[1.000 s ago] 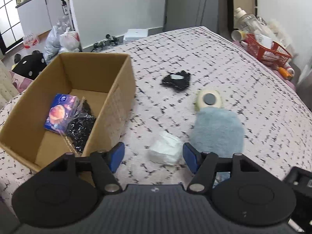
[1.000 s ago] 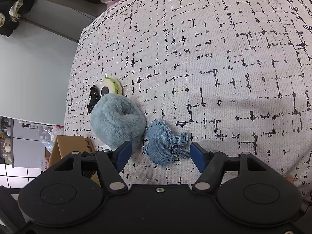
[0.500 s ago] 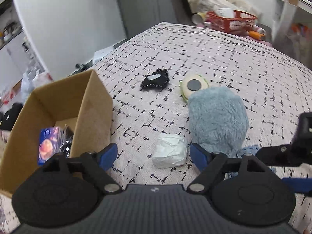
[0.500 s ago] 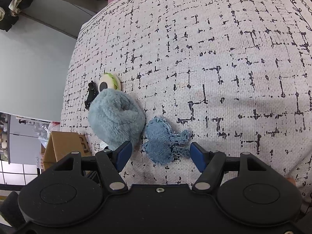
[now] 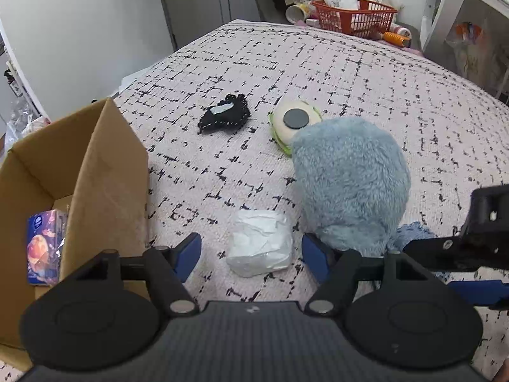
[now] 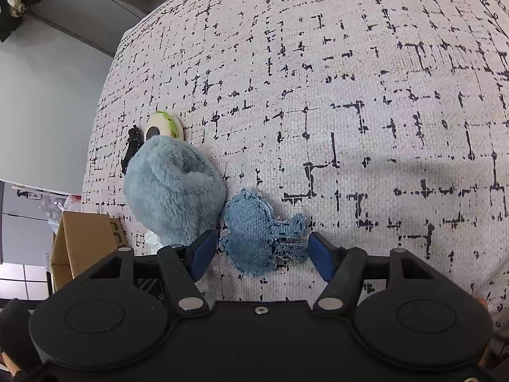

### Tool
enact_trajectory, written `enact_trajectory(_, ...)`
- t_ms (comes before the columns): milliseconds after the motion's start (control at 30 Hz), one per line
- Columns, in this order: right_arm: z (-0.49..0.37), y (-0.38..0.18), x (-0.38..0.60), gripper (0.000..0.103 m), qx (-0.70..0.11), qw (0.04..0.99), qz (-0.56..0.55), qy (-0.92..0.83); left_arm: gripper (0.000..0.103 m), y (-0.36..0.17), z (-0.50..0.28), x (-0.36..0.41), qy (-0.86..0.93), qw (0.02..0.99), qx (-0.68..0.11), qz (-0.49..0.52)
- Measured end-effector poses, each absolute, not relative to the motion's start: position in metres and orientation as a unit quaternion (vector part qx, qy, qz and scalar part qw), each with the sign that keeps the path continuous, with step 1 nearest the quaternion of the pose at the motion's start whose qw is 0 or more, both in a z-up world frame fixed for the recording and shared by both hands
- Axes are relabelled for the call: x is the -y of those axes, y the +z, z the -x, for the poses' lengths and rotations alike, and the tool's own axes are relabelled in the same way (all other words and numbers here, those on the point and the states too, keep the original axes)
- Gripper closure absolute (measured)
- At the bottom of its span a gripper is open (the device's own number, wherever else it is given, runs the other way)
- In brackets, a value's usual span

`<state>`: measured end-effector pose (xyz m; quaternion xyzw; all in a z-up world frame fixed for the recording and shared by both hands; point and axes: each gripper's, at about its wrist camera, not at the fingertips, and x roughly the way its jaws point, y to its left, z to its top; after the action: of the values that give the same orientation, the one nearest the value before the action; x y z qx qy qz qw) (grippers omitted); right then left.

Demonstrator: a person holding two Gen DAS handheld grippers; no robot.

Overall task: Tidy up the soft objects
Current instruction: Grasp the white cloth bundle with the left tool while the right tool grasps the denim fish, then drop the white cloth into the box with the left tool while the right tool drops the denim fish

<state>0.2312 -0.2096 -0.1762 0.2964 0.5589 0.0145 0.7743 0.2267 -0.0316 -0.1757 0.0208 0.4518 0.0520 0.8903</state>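
My left gripper [image 5: 251,254] is open, its blue pads either side of a crumpled white soft packet [image 5: 261,246] on the patterned cloth. A fluffy blue plush [image 5: 346,181] lies just right of it, also in the right wrist view [image 6: 171,191]. A round cream and green toy [image 5: 294,121] and a black fabric piece [image 5: 224,116] lie farther back. My right gripper [image 6: 262,253] is open, straddling a blue denim fabric toy [image 6: 259,229], and shows at the left wrist view's right edge [image 5: 474,248]. The cardboard box [image 5: 105,172] stands at left.
The box holds a blue printed tissue pack [image 5: 43,251]. A red basket [image 5: 353,17] with bottles stands past the far edge of the surface. White walls and a grey door lie behind. The box also shows in the right wrist view [image 6: 86,242].
My left gripper has swung right, away from the box, and now frames the white packet. My right gripper has edged closer over the denim toy. Both stay open.
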Motion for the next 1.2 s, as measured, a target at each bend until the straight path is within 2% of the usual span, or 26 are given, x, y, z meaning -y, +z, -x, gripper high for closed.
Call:
enact_trajectory(33, -0.231, -0.176, 0.208, 0.046, -0.558, 0.777, -0.292, 0.016, 0.039, -0.174, -0.227, 0.032, 0.049, 0.893, -0.447, -0.021)
enact_trajectory(67, -0.232, -0.176, 0.207, 0.053, -0.557, 0.778, -0.29, 0.017, 0.044, -0.173, -0.226, 0.032, 0.045, 0.894, -0.444, -0.022)
enact_trajectory(100, -0.232, -0.177, 0.207, 0.063, -0.558, 0.779, -0.288, 0.019, 0.054, -0.172, -0.228, 0.031, 0.043, 0.894, -0.446, -0.02)
enact_trajectory(133, -0.233, -0.178, 0.206, 0.066, -0.559, 0.778, -0.287, 0.021, 0.062, -0.173, -0.229, 0.03, 0.042, 0.891, -0.452, -0.013)
enact_trajectory(200, -0.232, -0.178, 0.205, 0.078, -0.559, 0.779, -0.284, 0.026, 0.062, -0.173, -0.229, 0.027, 0.048, 0.889, -0.456, 0.003)
enact_trajectory(300, -0.23, -0.174, 0.203, 0.081, -0.554, 0.786, -0.273, 0.037, 0.063, -0.169, -0.228, 0.027, 0.057, 0.887, -0.458, -0.002)
enact_trajectory(467, -0.226, -0.163, 0.204, 0.084, -0.542, 0.793, -0.273, 0.048, 0.063, -0.157, -0.217, 0.026, 0.064, 0.889, -0.454, 0.004)
enact_trajectory(1200, -0.195, -0.111, 0.197, 0.084, -0.464, 0.846, -0.244, 0.097, 0.063, -0.088, -0.165, 0.024, 0.075, 0.907, -0.414, 0.032)
